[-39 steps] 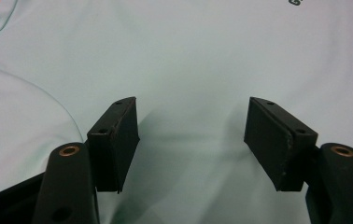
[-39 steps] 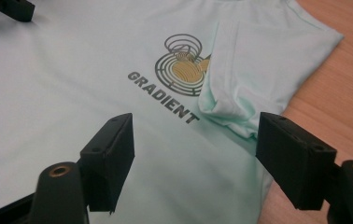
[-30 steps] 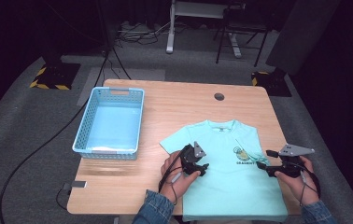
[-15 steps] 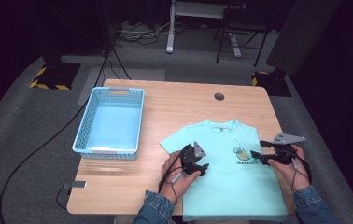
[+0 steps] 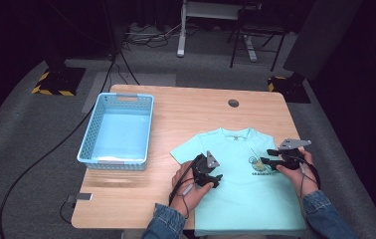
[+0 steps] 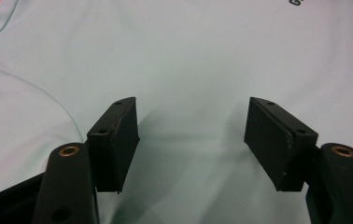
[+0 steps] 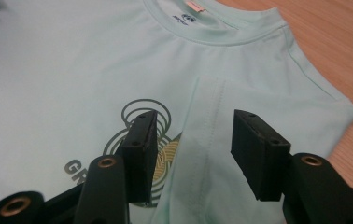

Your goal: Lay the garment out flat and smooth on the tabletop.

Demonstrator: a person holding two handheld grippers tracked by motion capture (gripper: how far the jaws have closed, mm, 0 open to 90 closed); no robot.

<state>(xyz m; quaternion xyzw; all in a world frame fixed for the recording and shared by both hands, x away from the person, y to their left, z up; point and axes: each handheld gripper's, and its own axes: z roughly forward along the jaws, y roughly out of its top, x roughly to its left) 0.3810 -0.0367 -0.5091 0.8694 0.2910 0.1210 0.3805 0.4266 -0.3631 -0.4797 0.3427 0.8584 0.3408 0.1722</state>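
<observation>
T-shirt (image 5: 248, 191), mint green, lies flat at the surface's (image 5: 186, 112) near right edge, right of a blue basket (image 5: 118, 131). Left claw (image 5: 215, 178) rests open on its left half. Right claw (image 5: 270, 159), jaws just closing, straddles the folded-in right sleeve (image 7: 202, 140), not yet pinching.

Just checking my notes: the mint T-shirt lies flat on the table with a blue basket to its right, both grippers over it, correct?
Not quite: the blue basket stands left of the T-shirt, as the high view shows. The rest holds: the left gripper and right gripper are over the shirt.
</observation>
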